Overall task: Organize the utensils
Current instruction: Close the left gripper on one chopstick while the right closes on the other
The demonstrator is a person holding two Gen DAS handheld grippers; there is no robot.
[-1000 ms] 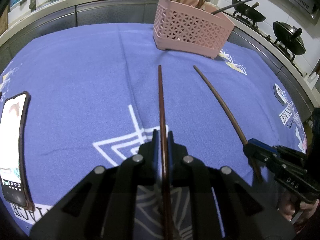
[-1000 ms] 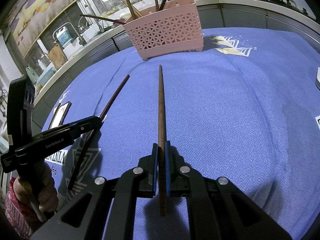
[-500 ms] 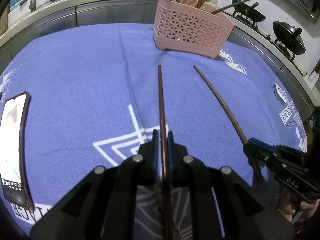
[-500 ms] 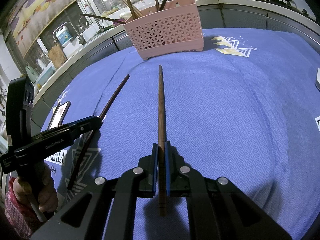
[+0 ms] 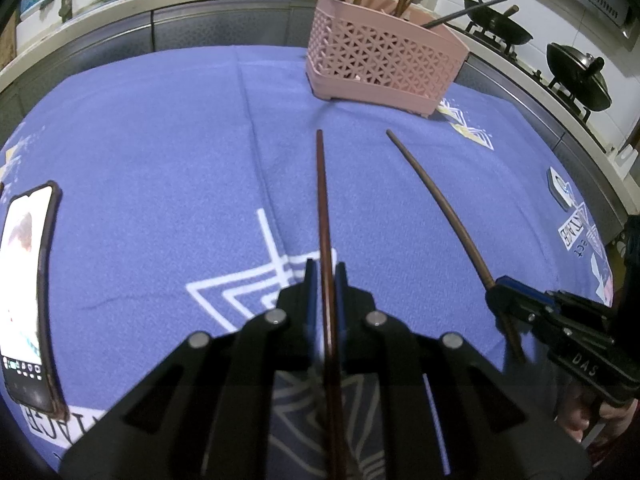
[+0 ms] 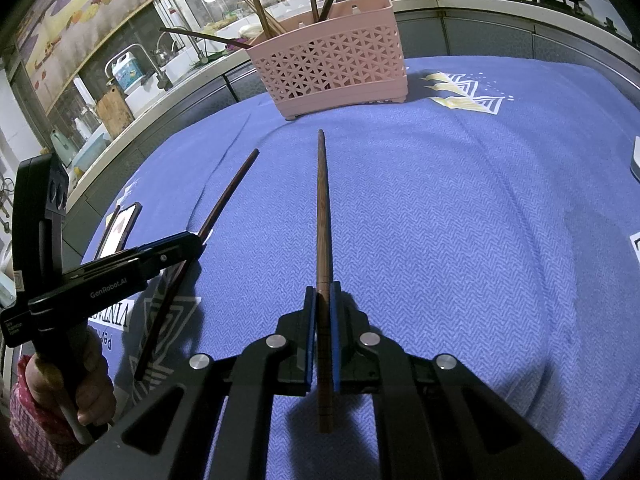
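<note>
Left gripper (image 5: 322,280) and right gripper (image 6: 323,300) each clamp a chopstick (image 5: 323,200) (image 6: 321,208), shafts at 12 o'clock; pink basket (image 6: 328,68) ahead, right's truer, left's nearer 1.

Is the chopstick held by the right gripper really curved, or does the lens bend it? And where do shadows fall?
Left wrist view: the right gripper holds a chopstick that looks bowed near the picture's edge, so fisheye distortion. Right wrist view: the same chopstick runs straight in the centre, and a dark shadow lies on the blue tablecloth under the fingers.
</note>
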